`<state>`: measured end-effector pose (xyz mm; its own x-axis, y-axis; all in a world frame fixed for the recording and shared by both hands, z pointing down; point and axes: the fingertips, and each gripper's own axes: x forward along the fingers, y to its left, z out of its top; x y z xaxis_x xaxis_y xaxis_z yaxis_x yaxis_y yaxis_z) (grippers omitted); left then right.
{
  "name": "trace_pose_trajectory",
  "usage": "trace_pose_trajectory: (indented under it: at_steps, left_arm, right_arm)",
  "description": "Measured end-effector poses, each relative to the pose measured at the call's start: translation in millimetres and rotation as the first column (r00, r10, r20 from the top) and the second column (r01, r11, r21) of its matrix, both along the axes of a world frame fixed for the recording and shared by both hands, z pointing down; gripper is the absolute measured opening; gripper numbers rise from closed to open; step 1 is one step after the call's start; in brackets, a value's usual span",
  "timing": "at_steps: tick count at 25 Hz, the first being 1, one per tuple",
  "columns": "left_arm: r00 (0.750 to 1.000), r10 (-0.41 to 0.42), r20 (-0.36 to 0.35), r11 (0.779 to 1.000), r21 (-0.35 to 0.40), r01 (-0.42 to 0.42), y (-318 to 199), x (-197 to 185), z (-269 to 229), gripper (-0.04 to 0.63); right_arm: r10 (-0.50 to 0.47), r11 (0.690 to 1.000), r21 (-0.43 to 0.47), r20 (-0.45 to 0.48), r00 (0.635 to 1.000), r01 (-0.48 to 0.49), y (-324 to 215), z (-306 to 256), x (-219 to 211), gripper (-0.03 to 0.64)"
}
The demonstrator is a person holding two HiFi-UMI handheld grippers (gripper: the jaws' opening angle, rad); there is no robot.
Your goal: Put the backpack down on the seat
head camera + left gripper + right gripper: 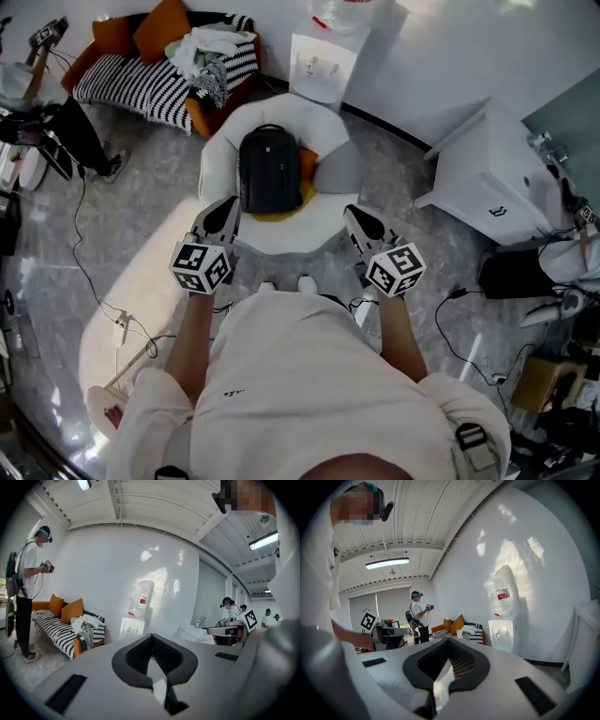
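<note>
A black backpack (269, 171) lies flat on the seat of a white round armchair (281, 236), partly on top of an orange and yellow cushion (307, 171). My left gripper (223, 214) hovers just off the chair's front left edge, near the backpack's lower corner and apart from it. To the right of the seat's front edge my right gripper (360, 223) hangs level with it. Both are shut with nothing between the jaws. The left gripper (152, 657) and the right gripper (449, 660) each look over the room, and the backpack is hidden in both gripper views.
A water dispenser (323, 58) stands against the wall behind the chair. A striped sofa (150, 82) with orange cushions and clothes is at the back left. A white cabinet (487, 173) is to the right. Cables (89, 272) cross the floor. Another person (26, 597) stands by the sofa.
</note>
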<state>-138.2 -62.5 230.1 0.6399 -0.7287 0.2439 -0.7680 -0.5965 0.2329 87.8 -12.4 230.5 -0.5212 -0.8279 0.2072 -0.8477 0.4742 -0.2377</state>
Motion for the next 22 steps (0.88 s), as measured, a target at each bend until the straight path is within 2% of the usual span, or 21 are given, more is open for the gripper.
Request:
trace_pose_trajectory:
  at_steps: [8,15,22]
  left_arm:
    - [1.0,-0.002,-0.008,1.0,0.02,0.002,-10.6,-9.3,-6.0,0.017]
    - [1.0,-0.014,-0.013,0.998,0.059,0.015,-25.9,-12.0,-24.1,0.017]
    - [0.999,-0.048,-0.008,0.997,0.059,0.049,-36.2,-24.0,-25.2,0.017]
  right_arm:
    - [0.053,0.998,0.03,0.0,0.999,-0.053,-8.3,-10.4,1.1,0.025]
    - [0.061,0.997,0.052,-0.016,0.998,-0.06,-19.4,-23.3,0.7,0.025]
    - [0.06,0.997,0.045,-0.021,0.998,-0.059,-25.9,-22.4,2.9,0.025]
